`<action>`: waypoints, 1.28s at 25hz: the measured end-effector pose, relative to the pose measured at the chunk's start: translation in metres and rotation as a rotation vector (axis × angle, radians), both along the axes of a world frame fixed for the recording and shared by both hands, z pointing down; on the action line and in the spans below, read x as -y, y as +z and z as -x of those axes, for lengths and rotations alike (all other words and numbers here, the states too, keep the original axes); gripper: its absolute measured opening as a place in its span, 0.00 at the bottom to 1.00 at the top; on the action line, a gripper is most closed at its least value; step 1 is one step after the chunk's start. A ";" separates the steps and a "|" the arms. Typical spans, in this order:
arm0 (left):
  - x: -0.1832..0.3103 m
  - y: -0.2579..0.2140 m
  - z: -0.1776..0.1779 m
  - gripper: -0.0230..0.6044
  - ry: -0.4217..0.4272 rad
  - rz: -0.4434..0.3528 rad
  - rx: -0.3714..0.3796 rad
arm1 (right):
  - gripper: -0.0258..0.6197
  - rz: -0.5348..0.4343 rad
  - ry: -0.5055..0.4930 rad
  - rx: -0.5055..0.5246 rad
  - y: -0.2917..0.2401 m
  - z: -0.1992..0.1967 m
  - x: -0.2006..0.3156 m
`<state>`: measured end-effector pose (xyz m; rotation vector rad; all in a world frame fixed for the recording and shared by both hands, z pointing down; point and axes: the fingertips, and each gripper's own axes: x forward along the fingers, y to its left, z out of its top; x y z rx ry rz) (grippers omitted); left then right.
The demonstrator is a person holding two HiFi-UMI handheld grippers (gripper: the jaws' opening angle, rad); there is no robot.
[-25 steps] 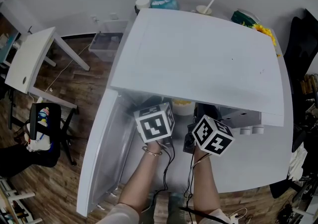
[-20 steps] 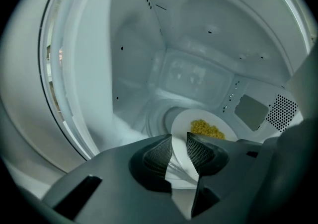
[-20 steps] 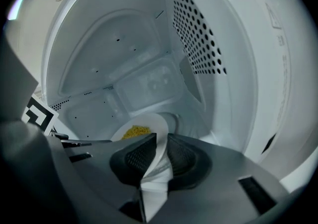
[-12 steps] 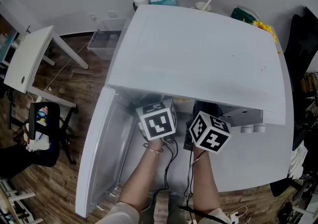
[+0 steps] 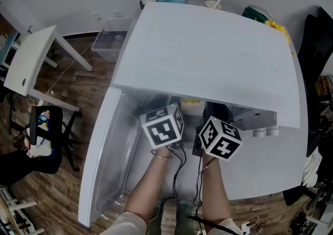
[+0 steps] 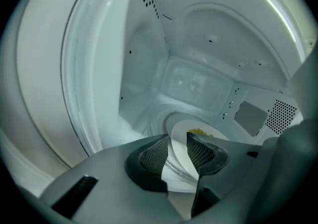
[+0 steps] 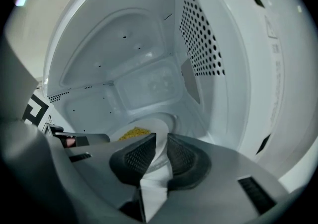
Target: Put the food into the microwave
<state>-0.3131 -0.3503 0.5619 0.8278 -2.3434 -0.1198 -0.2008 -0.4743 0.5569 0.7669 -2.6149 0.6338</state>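
A white microwave [image 5: 208, 57] stands with its door [image 5: 106, 166] swung open to the left. Both grippers reach into its cavity, so in the head view only their marker cubes show, the left cube [image 5: 162, 127] and the right cube [image 5: 221, 138]. Between them a white plate [image 5: 190, 110] carries yellow food [image 6: 198, 132]. My left gripper [image 6: 178, 153] is shut on the plate's near left rim [image 6: 180, 141]. My right gripper [image 7: 158, 156] is shut on the plate's right rim [image 7: 151, 133], with the food [image 7: 133, 132] just beyond. The plate hangs low over the cavity floor, and I cannot tell whether it touches.
The cavity's perforated side wall [image 7: 201, 44] stands close on the right. A small white table [image 5: 28, 59], a dark chair [image 5: 44, 140] and a clear plastic bin [image 5: 106, 46] stand on the wooden floor at left. A cup [image 5: 213, 5] and yellow flowers [image 5: 276, 29] sit behind the microwave.
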 end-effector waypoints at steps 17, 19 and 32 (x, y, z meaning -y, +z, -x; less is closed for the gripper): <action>-0.052 -0.029 -0.038 0.51 -0.110 -0.014 0.162 | 0.12 -0.133 0.026 0.119 -0.040 -0.040 -0.017; -0.057 -0.030 -0.049 0.51 -0.098 -0.027 0.150 | 0.11 -0.131 0.005 0.113 -0.041 -0.047 -0.026; -0.105 -0.042 -0.127 0.51 0.009 0.007 0.147 | 0.08 -0.204 -0.149 0.015 -0.051 -0.109 -0.086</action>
